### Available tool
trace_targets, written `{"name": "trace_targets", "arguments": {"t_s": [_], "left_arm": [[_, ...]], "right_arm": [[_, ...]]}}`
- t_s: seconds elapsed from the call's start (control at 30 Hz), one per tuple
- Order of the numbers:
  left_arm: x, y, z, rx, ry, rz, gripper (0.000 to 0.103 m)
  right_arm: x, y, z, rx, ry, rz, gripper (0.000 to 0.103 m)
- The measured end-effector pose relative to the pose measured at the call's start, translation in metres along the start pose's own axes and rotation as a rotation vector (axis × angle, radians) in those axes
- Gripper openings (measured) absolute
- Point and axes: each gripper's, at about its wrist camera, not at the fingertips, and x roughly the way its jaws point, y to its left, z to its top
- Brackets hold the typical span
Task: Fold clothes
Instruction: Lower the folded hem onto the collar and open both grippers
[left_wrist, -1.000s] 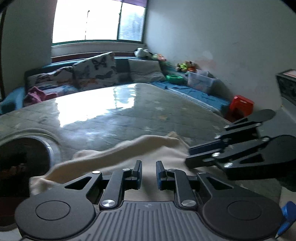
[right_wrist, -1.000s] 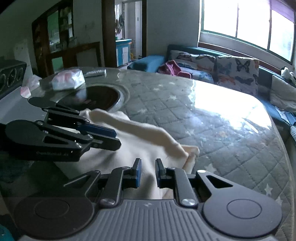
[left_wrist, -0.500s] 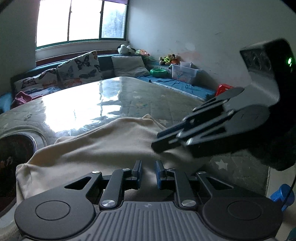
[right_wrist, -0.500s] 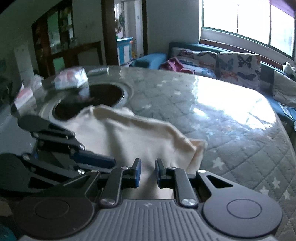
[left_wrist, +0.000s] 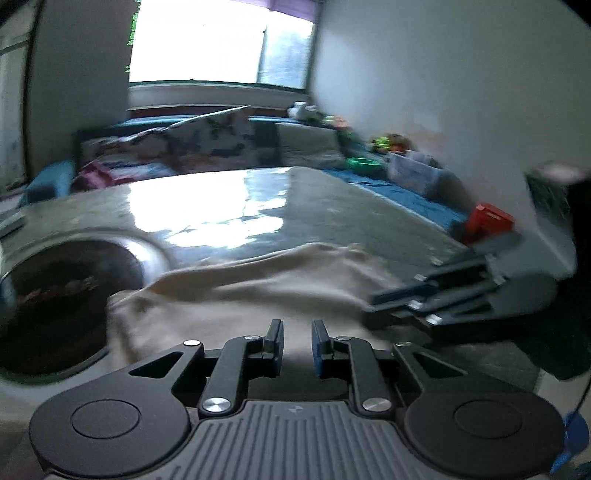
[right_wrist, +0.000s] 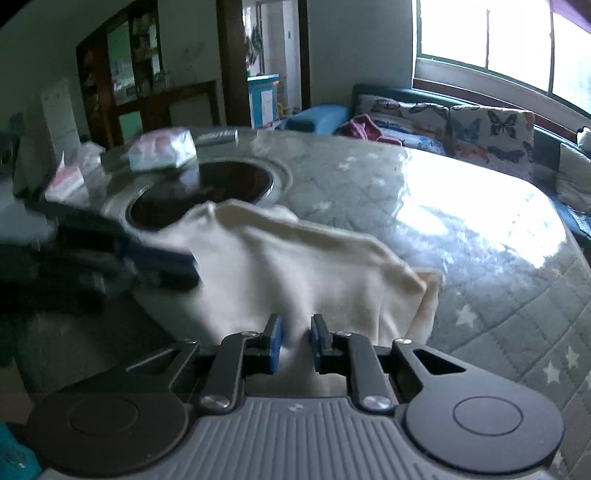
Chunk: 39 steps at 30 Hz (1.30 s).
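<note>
A cream garment (left_wrist: 258, 291) lies rumpled on the quilted table, near the front edge. In the left wrist view my left gripper (left_wrist: 297, 347) has its fingers drawn close over the near hem, with cloth filling the narrow gap. In the right wrist view creases in the garment (right_wrist: 295, 266) run into the gap of my right gripper (right_wrist: 296, 343), which is shut on it. Each gripper shows in the other's view: the right gripper (left_wrist: 380, 301) at the cloth's right edge, the left gripper (right_wrist: 184, 264) at its left edge. Both views are blurred.
A round dark recess with a metal rim (right_wrist: 201, 188) sits in the table beside the garment. A plastic-wrapped packet (right_wrist: 162, 149) and a remote (right_wrist: 218, 137) lie behind it. The glossy quilted cover (right_wrist: 443, 221) stretches towards a sofa with butterfly cushions (right_wrist: 461, 122). A red box (left_wrist: 489, 219) stands by the wall.
Both grippers have shifted while staying narrow. The left wrist view has swung back towards the recess, the right gripper looks lower and farther off, and the garment is more bunched.
</note>
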Motion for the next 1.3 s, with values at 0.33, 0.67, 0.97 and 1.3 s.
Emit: {"name": "trace_targets", "arguments": {"t_s": [0.33,0.67,0.97,1.3], "left_arm": [[-0.019,0.027,-0.015,-0.105,0.019,0.050,0.018],[-0.022,0.040,-0.009,-0.133,-0.025,0.090,0.018],[-0.022,0.044,-0.016,-0.136,-0.003,0.092,0.018],[-0.023,0.047,-0.018,-0.135,0.000,0.083,0.018]], "right_arm": [[-0.010,0.005,-0.006,-0.003,-0.003,-0.010,0.016],[-0.016,0.013,-0.007,-0.040,0.002,-0.017,0.016],[-0.010,0.014,0.018,-0.065,-0.035,0.005,0.016],[0.036,0.002,0.035,-0.039,-0.019,-0.014,0.015]]}}
